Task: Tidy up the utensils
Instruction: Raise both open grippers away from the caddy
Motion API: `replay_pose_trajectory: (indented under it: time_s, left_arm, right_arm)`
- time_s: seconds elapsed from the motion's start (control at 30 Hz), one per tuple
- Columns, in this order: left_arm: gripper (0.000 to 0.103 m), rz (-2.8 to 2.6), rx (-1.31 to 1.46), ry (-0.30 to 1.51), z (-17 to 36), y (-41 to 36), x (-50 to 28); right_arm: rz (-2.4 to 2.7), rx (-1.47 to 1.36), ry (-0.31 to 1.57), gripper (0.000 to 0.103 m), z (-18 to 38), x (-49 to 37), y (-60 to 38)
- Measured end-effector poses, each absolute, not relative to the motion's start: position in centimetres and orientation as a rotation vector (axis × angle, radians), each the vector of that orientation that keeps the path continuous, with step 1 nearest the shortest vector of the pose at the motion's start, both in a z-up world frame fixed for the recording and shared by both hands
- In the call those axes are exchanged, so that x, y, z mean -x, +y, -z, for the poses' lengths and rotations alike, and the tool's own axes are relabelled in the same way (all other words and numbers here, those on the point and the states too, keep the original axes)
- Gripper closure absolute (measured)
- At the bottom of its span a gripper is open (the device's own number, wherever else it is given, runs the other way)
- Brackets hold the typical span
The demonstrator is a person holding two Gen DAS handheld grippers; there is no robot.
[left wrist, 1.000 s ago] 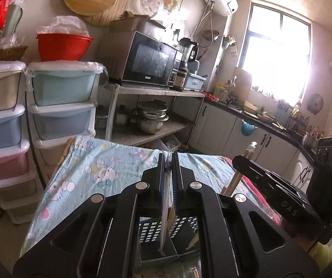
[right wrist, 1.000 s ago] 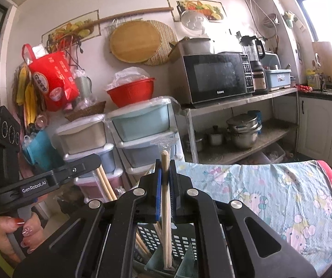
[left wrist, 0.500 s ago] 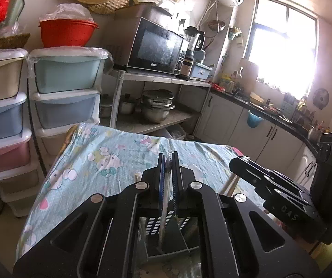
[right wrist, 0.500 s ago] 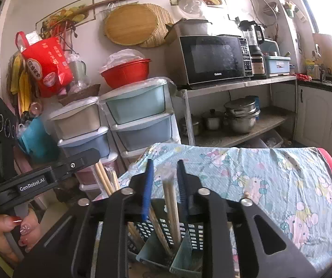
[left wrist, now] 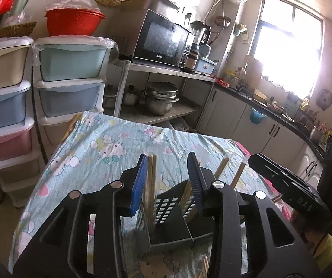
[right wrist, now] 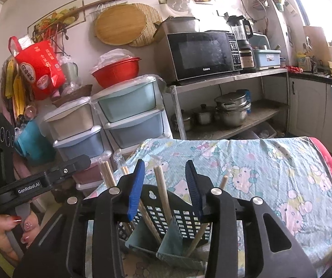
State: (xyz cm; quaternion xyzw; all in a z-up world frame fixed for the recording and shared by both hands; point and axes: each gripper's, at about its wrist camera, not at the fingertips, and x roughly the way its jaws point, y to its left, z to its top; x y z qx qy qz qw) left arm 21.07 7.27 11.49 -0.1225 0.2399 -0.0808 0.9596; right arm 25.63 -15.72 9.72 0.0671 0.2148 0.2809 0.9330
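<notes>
A dark slotted utensil holder [left wrist: 170,217] with compartments stands on the table just below both grippers; it also shows in the right wrist view [right wrist: 166,222]. Several pairs of wrapped wooden chopsticks [left wrist: 151,185] stand upright in it, also seen from the right wrist [right wrist: 162,192]. My left gripper [left wrist: 168,180] is open and empty above the holder, the chopsticks just inside its left pad. My right gripper [right wrist: 164,185] is open and empty above the holder, chopsticks standing between its pads untouched. Each gripper shows in the other's view, the right one [left wrist: 288,185] and the left one [right wrist: 38,183].
The table wears a light blue cartoon cloth [left wrist: 110,148]. Stacked plastic drawers [left wrist: 71,81] stand at its far left. A metal shelf with a microwave [left wrist: 163,39] and pots [left wrist: 161,97] stands behind. Kitchen counter and cabinets [left wrist: 258,120] run at the right.
Both grippers have opened and let go of their chopsticks, which now stand in the holder. The left opened last; the right was open half a second ago.
</notes>
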Motion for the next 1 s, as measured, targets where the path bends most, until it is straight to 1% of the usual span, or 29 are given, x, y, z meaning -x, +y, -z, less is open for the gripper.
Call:
replay_pose_trajectory:
  time_s: [0.03, 0.1, 0.17, 0.23, 0.3, 0.37, 0.47, 0.53, 0.63, 0.67, 1.0]
  left_arm:
    - [0.068, 0.163, 0.249, 0.487, -11.5, 7.2, -21.0]
    - [0.059, 0.16, 0.25, 0.487, -11.5, 7.3, -20.7]
    - [0.055, 0.155, 0.249, 0.485, -11.5, 7.3, -20.5]
    - [0.048, 0.151, 0.25, 0.485, -11.4, 7.4, -20.2]
    - [0.038, 0.152, 0.258, 0.486, -11.3, 7.6, -19.9]
    - [0.034, 0.151, 0.259, 0.486, -11.3, 7.6, -19.8]
    - [0.023, 0.149, 0.26, 0.489, -11.1, 7.7, -19.3]
    - [0.02, 0.15, 0.262, 0.488, -11.0, 7.8, -18.9]
    - [0.011, 0.151, 0.262, 0.485, -10.9, 7.8, -18.4]
    - [0.011, 0.151, 0.264, 0.482, -10.9, 7.8, -18.2]
    - [0.011, 0.157, 0.27, 0.471, -10.6, 7.5, -16.3]
  right_arm:
    - [-0.575, -0.136, 0.44, 0.068, -9.7, -25.5, -15.8]
    - [-0.578, -0.133, 0.437, 0.067, -9.8, -25.2, -15.8]
    - [-0.579, -0.13, 0.436, 0.064, -9.8, -24.9, -15.8]
    - [-0.58, -0.126, 0.436, 0.063, -9.8, -24.6, -15.9]
    - [-0.582, -0.122, 0.436, 0.062, -9.8, -24.2, -15.9]
    - [-0.583, -0.119, 0.439, 0.061, -9.8, -24.0, -16.0]
    - [-0.584, -0.115, 0.439, 0.06, -9.7, -23.3, -16.2]
    - [-0.584, -0.112, 0.44, 0.06, -9.7, -23.1, -16.3]
    - [-0.585, -0.105, 0.44, 0.058, -9.7, -22.5, -16.4]
    - [-0.584, -0.104, 0.439, 0.056, -9.7, -22.3, -16.5]
    - [-0.574, -0.087, 0.427, 0.053, -9.9, -20.1, -17.4]
